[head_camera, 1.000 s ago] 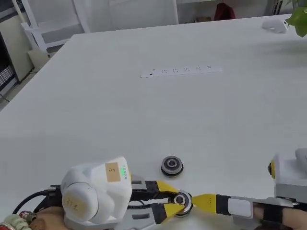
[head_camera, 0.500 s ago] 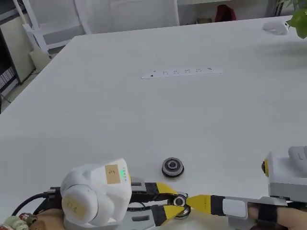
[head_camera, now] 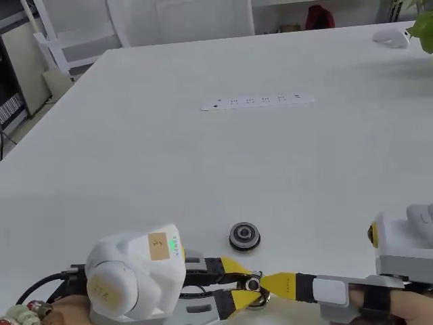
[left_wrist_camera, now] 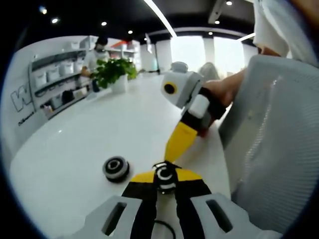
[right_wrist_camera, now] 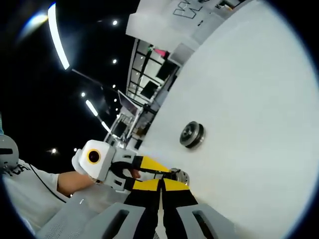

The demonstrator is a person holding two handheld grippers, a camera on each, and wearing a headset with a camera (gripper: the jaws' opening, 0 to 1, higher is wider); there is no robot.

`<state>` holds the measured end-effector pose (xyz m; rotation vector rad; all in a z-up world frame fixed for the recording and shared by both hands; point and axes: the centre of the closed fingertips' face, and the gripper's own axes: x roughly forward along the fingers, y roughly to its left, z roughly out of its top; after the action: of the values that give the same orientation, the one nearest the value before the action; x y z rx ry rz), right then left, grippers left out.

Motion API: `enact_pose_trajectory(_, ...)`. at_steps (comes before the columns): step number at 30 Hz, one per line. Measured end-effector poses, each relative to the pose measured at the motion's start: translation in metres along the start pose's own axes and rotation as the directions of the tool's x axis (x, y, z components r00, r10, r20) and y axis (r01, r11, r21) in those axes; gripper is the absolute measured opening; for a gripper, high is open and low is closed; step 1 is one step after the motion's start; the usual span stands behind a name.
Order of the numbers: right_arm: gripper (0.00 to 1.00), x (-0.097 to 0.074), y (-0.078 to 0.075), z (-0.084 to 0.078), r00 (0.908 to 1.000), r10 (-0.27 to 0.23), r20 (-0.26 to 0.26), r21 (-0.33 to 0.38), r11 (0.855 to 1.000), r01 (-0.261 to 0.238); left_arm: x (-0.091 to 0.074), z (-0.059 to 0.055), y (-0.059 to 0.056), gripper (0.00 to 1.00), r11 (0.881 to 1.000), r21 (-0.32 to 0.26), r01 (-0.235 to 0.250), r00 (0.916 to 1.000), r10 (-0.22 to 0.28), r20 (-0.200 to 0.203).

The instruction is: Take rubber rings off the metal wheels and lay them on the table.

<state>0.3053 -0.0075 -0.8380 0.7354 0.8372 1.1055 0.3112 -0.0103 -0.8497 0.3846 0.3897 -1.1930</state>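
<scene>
Both grippers meet on one wheel at the near edge of the tabletop (head_camera: 203, 162).

Head view: the left gripper (head_camera: 245, 287) clamps a wheel (head_camera: 255, 285), and the right gripper (head_camera: 265, 282) reaches in from the right, its tip at the rim. A spare wheel (head_camera: 244, 235) lies just beyond. Left gripper view: the right gripper's long axis runs straight onto the wheel's dark ring (left_wrist_camera: 157, 171). Right gripper view: its own jaws look pressed together, with the wheel just ahead and slightly right. I cannot tell whether they nip the ring.
</scene>
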Motion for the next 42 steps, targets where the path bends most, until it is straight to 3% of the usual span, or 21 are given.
enact_pose_trajectory(16,0.0,-0.0006,0.0066,-0.0004,0.9993,0.037,0.004,-0.014,0.999,-0.037,0.0007,0.0007,-0.0006,0.14,1.0,0.0,-0.001,1.0,0.001,0.004)
enact_pose_trajectory(20,0.0,-0.0002,0.0041,-0.0002,0.9996,0.026,0.006,-0.014,1.0,-0.026,0.0006,0.0006,0.0001,0.14,0.999,-0.032,0.0,1.0,0.0,0.009)
enact_pose_trajectory(29,0.0,0.0002,-0.0024,-0.0011,1.0,-0.007,0.006,-0.045,0.999,0.007,0.001,0.0008,-0.0001,0.14,0.999,-0.031,-0.004,1.0,0.004,-0.005)
enact_pose_trajectory(42,0.0,0.001,0.0026,-0.0017,0.9997,0.023,0.006,-0.066,0.998,-0.023,0.0009,0.0006,-0.0007,0.14,1.0,-0.025,0.004,1.0,-0.005,-0.006)
